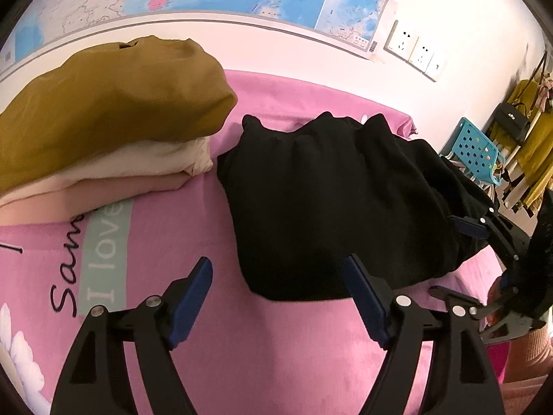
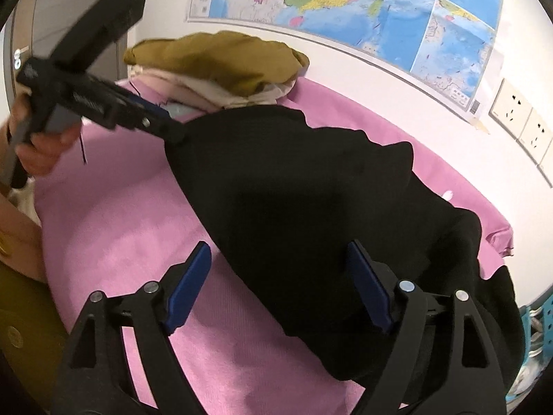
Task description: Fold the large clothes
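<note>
Blue basket (image 1: pixel 475 154) partly behind garment (image 1: pixel 328 207)

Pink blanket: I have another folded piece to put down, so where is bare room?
Bare pink blanket lies between the stack topped by the mustard folded garment and the black folded garment, and in front of the black one. The left back corner and right edge are crowded.

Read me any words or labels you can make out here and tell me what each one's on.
"I love": pale green band printed on the pink blanket.
"Sa...": black script beside that band, rest hidden under the folded stack.
Wall map: labels too small to read.
Nothing else is legible.
</note>
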